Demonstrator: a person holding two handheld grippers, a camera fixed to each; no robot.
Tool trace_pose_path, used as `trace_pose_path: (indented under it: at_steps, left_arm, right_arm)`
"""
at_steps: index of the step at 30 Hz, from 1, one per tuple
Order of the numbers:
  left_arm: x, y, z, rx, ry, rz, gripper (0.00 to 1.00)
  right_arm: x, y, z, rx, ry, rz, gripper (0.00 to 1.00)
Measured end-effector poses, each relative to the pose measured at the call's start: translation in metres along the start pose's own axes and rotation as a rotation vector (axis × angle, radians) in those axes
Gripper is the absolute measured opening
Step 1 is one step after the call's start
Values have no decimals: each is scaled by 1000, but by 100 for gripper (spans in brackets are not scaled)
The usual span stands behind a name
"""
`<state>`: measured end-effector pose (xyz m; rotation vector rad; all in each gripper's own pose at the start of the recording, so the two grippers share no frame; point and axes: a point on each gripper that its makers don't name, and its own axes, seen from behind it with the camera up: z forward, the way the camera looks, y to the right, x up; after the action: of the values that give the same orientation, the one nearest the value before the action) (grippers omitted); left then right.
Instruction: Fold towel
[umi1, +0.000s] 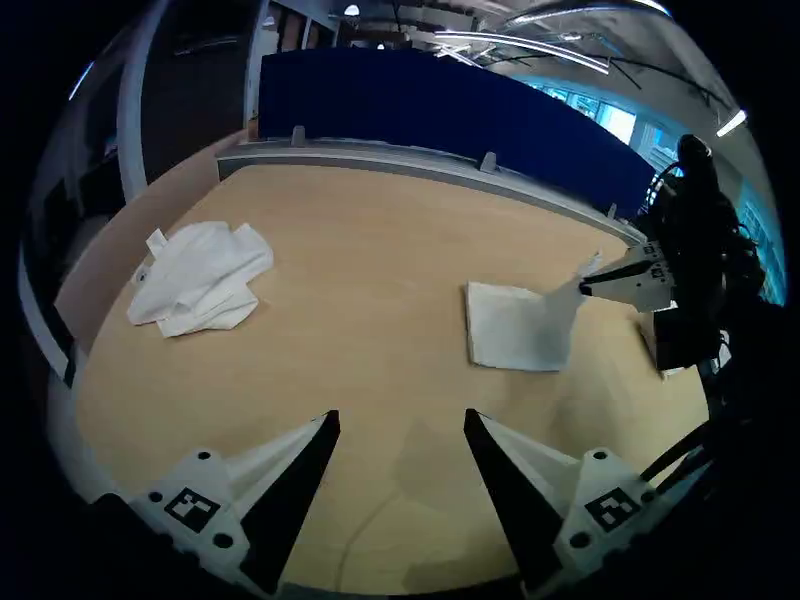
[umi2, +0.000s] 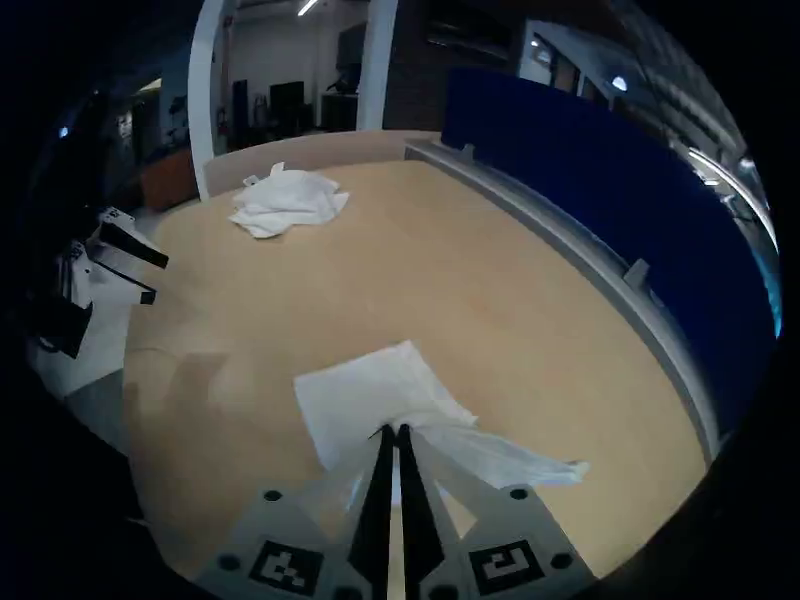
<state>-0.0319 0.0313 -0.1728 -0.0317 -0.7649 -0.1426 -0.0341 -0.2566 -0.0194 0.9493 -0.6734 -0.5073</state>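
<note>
White cloth, thin and limp: the towel (umi2: 365, 395) looks light and soft, with no stiffness of its own. I judge it will sag and drape wherever it is lifted, and slide easily over the smooth wooden counter (umi2: 450, 270). A pinch at a corner or along a hem should hold best (a grip on the middle would only bunch it).

It lies partly folded as a flat rectangle directly ahead of the right claw (umi2: 394, 432), touching its tips, with a loose tail of fabric trailing off to that claw's right. The right claw's two fingers are pressed together with only a sliver between them, and the towel's near edge is caught in that pinch. In the left gripper view the same edge is drawn up into a small peak at the fingertips, raised off the counter.

The left claw (umi1: 400, 415) stands wide apart and holds nothing; bare counter shows between its fingers. From it the towel lies ahead and to its right, well apart. A crumpled heap (umi1: 200, 278) of more white cloth sits ahead and to its left, also well apart.

For the next fold I judge the free corner of the trailing tail the sensible place for the left claw to take hold, since cloth held at one point alone will hang lopsided.
</note>
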Motion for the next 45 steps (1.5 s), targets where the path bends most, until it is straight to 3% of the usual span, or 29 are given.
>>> trace_pose_path:
  at_steps: [9,18,22,26,32,45]
  left_arm:
    - [-3,-3,-16,19,9,0,92]
    - [-10,-11,-22,35,9,-29,93]
    - [-11,-12,-21,36,7,-35,92]
    - [-11,-13,-20,36,5,-32,92]
    - [-9,-11,-16,34,3,-28,92]
    - [-7,-6,-12,28,1,-19,93]
  right_arm:
    - [10,-40,54,93,-34,-48,4]
    - [-8,-61,97,141,-95,-30,4]
    - [-9,-61,99,143,-98,-13,5]
    - [-8,-60,98,144,-97,-2,14]
    - [-6,-57,91,143,-85,9,60]
    - [-23,-53,73,107,-83,41,65]
